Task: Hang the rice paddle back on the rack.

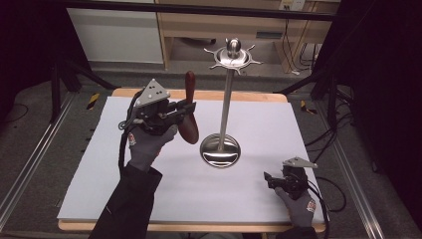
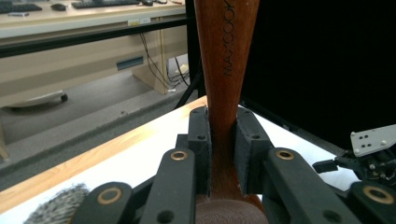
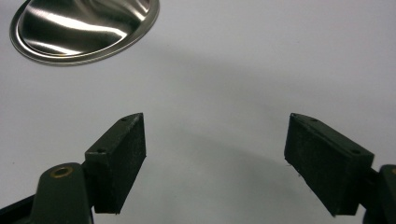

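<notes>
Wooden spoon handle reads "MAYCOOK"; left gripper clamps it.

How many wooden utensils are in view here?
1. A wooden spoon is clamped upright in the left gripper, left of the metal stand. Nothing hangs on the stand's hooks.

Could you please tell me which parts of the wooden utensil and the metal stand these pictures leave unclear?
- Brown wooden utensil, high view: the left claw covers its middle.
- Same utensil, left claw view: handle end cut off by the top edge, head by the bottom.
- Tall steel stand, right claw view: the frame's top edge cuts off its round base.
</notes>
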A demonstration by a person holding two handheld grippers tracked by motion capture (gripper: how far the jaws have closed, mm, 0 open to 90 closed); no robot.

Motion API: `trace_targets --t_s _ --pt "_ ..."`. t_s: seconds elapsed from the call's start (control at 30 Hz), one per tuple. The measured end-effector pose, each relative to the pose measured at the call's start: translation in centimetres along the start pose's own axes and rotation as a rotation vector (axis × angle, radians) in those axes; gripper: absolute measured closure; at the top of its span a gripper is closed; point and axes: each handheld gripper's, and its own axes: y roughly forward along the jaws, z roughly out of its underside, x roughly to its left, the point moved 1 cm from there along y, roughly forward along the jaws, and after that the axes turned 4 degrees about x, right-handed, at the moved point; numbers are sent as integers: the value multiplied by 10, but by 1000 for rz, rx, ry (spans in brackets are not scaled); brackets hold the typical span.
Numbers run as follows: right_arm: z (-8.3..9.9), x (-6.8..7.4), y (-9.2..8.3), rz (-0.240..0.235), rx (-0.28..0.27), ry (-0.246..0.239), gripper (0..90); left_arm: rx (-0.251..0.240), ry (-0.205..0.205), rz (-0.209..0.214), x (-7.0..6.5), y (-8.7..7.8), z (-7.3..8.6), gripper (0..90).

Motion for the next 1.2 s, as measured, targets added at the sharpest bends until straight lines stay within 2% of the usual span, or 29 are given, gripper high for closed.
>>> trace_targets --t_s 0.13,0.3,0.7,1.2 --pt "0 -1 1 7 -1 -12 208 -9 0 7 -3 -1 -6 777" --pt "0 0 1 5 0 -1 209 -15 9 13 -7 -1 -12 777" --pt "-1 1 2 3 -1 -15 208 1 15 16 -10 6 -18 777" --pt "-2 1 1 2 -3 -12 208 8 18 14 -8 17 -22 777"
